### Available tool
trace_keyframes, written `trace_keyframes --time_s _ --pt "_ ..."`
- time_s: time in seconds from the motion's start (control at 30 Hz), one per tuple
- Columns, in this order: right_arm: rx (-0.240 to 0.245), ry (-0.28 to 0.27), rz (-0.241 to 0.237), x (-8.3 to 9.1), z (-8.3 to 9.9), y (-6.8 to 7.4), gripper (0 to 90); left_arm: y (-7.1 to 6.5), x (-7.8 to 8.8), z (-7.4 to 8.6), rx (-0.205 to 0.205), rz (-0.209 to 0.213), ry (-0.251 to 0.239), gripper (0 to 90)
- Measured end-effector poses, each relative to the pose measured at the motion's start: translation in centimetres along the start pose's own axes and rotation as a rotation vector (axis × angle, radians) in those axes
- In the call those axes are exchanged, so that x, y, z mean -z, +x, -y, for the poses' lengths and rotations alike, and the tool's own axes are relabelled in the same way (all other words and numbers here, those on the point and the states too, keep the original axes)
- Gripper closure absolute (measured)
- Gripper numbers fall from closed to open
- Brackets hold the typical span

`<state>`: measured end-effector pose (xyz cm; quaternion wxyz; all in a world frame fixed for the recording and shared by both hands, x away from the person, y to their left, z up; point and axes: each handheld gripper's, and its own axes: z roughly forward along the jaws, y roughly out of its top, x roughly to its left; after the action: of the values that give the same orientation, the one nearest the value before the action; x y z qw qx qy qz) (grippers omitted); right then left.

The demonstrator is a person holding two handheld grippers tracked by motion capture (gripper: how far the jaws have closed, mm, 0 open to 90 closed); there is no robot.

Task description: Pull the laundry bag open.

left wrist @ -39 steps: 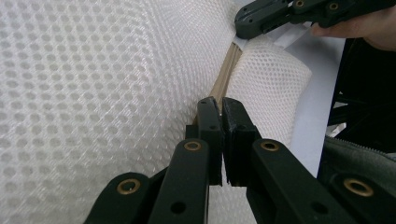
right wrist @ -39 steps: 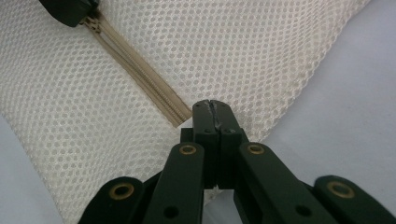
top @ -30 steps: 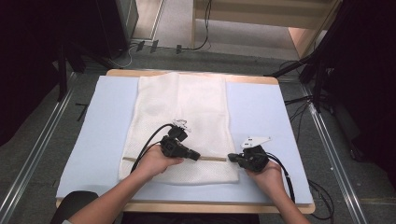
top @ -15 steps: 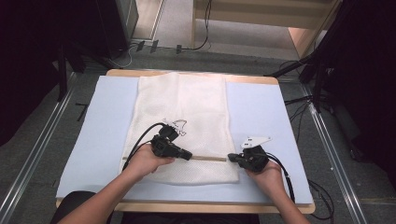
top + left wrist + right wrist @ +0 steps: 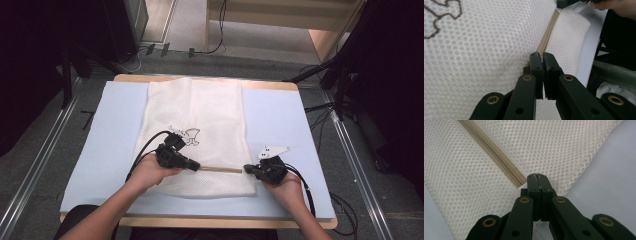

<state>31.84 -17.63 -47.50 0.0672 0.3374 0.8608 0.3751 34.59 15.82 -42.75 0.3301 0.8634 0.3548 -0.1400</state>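
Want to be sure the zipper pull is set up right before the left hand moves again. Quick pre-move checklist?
1. Right gripper shut at the zipper's end, on the mesh bag: ok.
2. Left gripper jaws shut at the zipper line: ok.
3. Slider actually caught between the left jaws: cannot tell, it is hidden by the jaws.
4. Zipper runs straight between the two grippers in the high view: ok.
5. Bag lies flat on the blue mat, no bunching near the zipper: ok.
6. Cable from the left gripper lies across the bag, off the zipper: ok.
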Motion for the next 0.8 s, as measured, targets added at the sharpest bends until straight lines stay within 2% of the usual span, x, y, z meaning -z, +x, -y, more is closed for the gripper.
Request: trace_keyframes --time_s 0.2,0.33,0.57,0.8 --pt "-0.002 0.003 -0.002 0.0 0.0 0.0 90.0 0.6 1.0 0.8 0.012 -0.005 -0.007 89.0" --pt "-0.005 0.002 -0.003 0.0 0.0 0.0 90.0 1.2 1.8 1.4 0.028 0.006 -0.017 89.0" --pt "-0.006 0.003 0.001 0.0 0.0 0.0 90.0 1.3 2.1 1.5 0.024 -0.002 -0.012 89.1" --pt "-0.001 0.002 0.003 0.0 0.0 0.0 90.0 1.8 2.7 2.2 0.053 -0.006 -0.019 89.0"
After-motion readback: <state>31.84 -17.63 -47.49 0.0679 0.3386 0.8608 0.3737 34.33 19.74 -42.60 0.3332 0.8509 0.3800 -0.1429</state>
